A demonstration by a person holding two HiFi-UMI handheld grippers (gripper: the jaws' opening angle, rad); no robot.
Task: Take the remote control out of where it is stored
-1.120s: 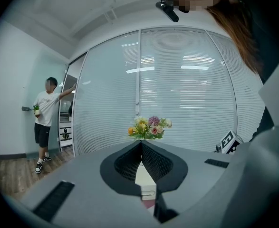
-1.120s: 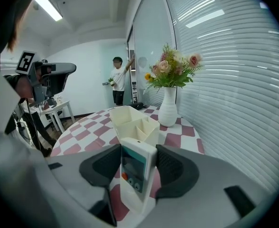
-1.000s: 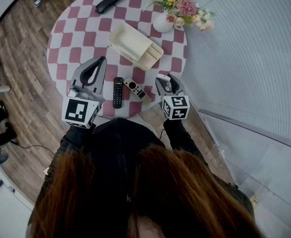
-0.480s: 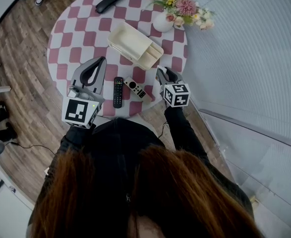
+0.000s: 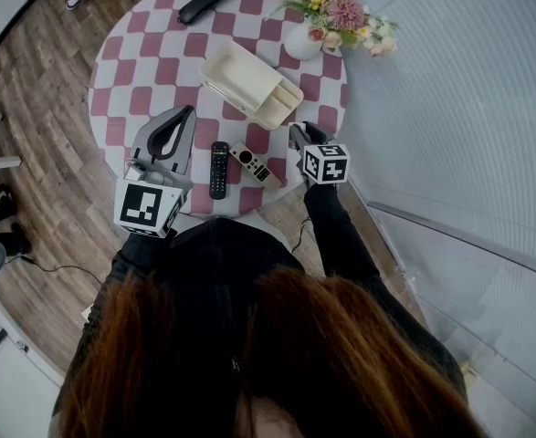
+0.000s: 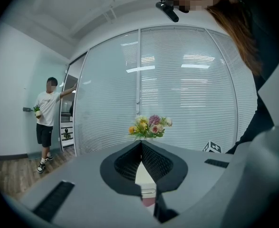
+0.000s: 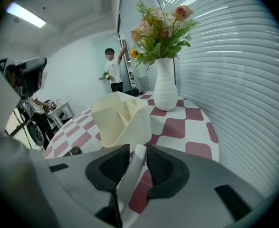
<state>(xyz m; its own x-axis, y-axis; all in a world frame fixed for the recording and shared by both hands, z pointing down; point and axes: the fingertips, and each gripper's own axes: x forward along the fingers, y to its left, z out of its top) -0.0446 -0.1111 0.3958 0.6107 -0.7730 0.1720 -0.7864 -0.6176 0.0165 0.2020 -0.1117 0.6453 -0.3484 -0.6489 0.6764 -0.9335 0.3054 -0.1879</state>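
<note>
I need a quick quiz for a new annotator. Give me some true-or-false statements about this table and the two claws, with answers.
1. A short black remote and a pale remote lie side by side on the table, at its near edge. True.
2. The vase lies tipped over. False: it stands upright.
3. The left claw has its jaws gaping wide. False: their tips meet, nothing held.
4. A long black remote lies at the far edge. True.
5. The right claw is empty. False: a slim white thing stands between its jaws, which have just been closing.
</note>
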